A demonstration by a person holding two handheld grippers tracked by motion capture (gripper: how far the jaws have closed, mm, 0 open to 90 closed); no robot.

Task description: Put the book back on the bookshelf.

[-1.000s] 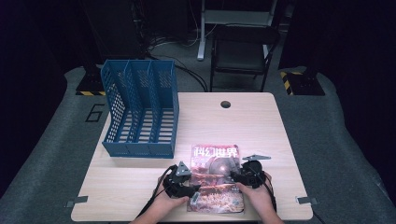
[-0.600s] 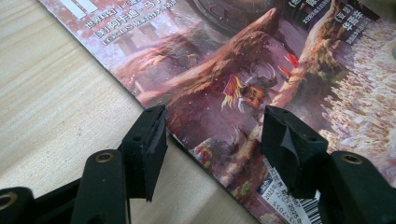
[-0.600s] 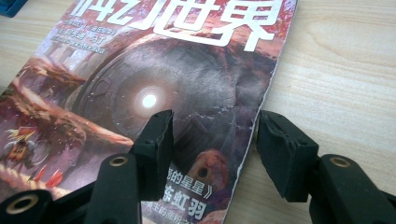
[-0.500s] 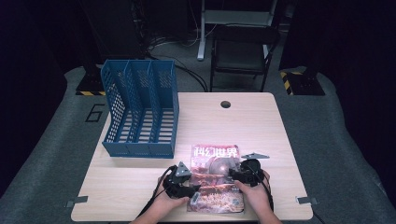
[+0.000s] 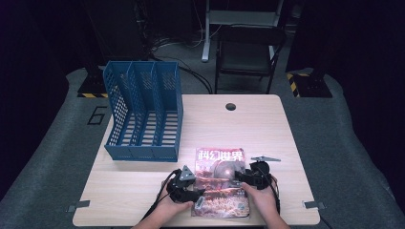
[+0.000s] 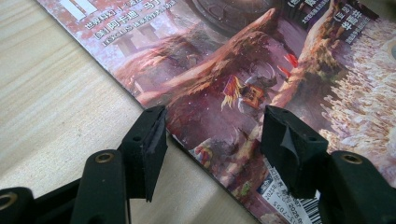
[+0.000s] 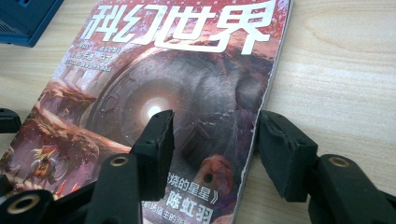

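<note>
a magazine (image 5: 220, 183) is lying flat, cover up, at the near edge of the tabletop (image 5: 248, 129), just in front of a blue file rack (image 5: 143, 114). the left hand-held gripper (image 5: 187, 187) is straddling the magazine's left edge, one jaw over the bare wood and the other over the cover, jaws standing apart and clamping nothing. the right hand-held gripper (image 5: 249, 177) is straddling the right edge in the same way; its jaws have just been closing slightly with the edge between them, and the pads are not pressing on it.
</note>
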